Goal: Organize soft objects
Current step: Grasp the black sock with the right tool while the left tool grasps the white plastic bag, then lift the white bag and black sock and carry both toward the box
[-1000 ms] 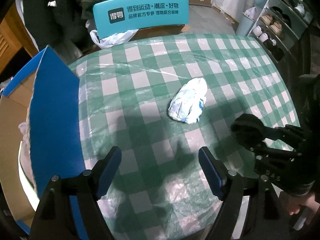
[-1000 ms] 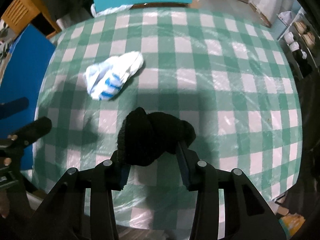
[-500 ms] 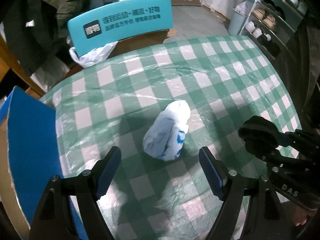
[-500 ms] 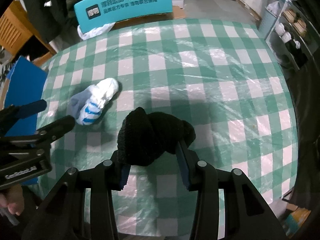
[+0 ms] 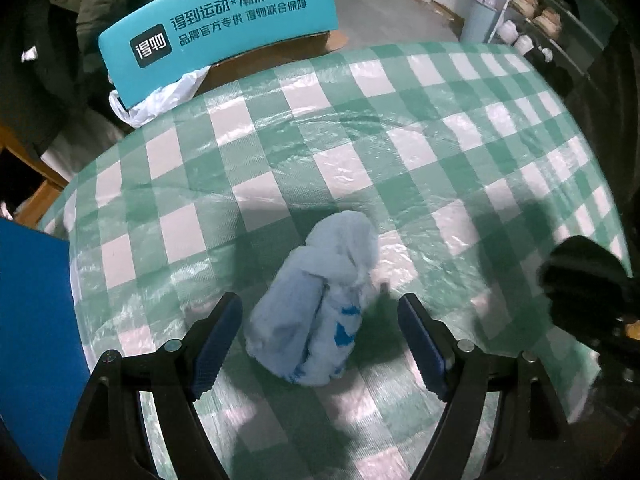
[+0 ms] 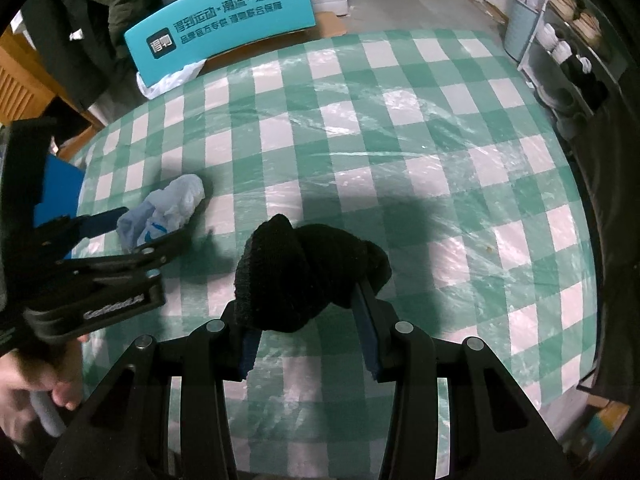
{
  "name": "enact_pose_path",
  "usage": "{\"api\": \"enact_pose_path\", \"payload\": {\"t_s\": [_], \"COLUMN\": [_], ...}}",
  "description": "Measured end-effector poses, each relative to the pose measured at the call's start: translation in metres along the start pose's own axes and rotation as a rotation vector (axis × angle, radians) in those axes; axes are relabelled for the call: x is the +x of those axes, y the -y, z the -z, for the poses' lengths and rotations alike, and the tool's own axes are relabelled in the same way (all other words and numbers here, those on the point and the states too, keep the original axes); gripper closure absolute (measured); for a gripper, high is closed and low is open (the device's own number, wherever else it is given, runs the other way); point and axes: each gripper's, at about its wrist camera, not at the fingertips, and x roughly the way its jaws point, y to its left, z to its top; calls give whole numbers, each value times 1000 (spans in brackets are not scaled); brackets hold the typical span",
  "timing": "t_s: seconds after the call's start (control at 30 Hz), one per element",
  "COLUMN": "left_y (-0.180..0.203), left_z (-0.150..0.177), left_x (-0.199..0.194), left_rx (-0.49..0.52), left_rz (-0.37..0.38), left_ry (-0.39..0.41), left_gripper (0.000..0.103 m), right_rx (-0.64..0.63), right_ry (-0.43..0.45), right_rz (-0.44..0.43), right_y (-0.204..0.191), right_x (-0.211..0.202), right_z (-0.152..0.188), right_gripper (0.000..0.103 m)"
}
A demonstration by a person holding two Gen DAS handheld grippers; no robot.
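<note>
A rolled white sock bundle with blue marks [image 5: 320,304] lies on the green-and-white checked tablecloth [image 5: 360,140]. My left gripper [image 5: 320,340] stands open astride its near end, with a gap between each blue pad and the bundle. The right wrist view shows the same bundle [image 6: 168,208] at the left, with the left gripper [image 6: 140,224] around it. My right gripper [image 6: 308,320] is shut on a rolled black sock bundle [image 6: 308,272], held above the cloth. That black bundle [image 5: 580,280] appears at the right edge of the left wrist view.
A blue-sided cardboard box [image 5: 36,320] stands off the table's left edge. A teal chair back with printed text [image 5: 216,28] and a white plastic bag [image 5: 160,96] sit behind the table. Shelves with shoes [image 6: 572,52] are at the far right. A hand [image 6: 24,392] holds the left gripper.
My left gripper has moved away from the blue box and down over the white bundle, which now lies between its fingers. The right gripper still holds the black bundle, shifted slightly.
</note>
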Motion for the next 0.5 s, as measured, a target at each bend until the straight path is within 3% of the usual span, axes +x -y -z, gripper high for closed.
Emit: {"api": "enact_pose_path", "payload": {"t_s": [0.2,0.27,0.33,0.5], "left_y": [1,1,2,1], "left_z": [-4,-5,-5,-2], "left_x": [14,17,20,18], "left_rx": [-5,-7,3,23], "left_rz": [-20,-21,-18,-10], "left_ry": [-3,-2,-12,3], "left_gripper": [22,29,44,53], "right_rx": [4,4,4,1], "right_ry": [0,0,-1,-5], "right_rz": [-5,-6,-6,-4], "right_y": [2,2,2,0], "right_x": [-1,-1,0,1], "right_z": [1,2,2,2], "right_gripper": [62,62,62,62]}}
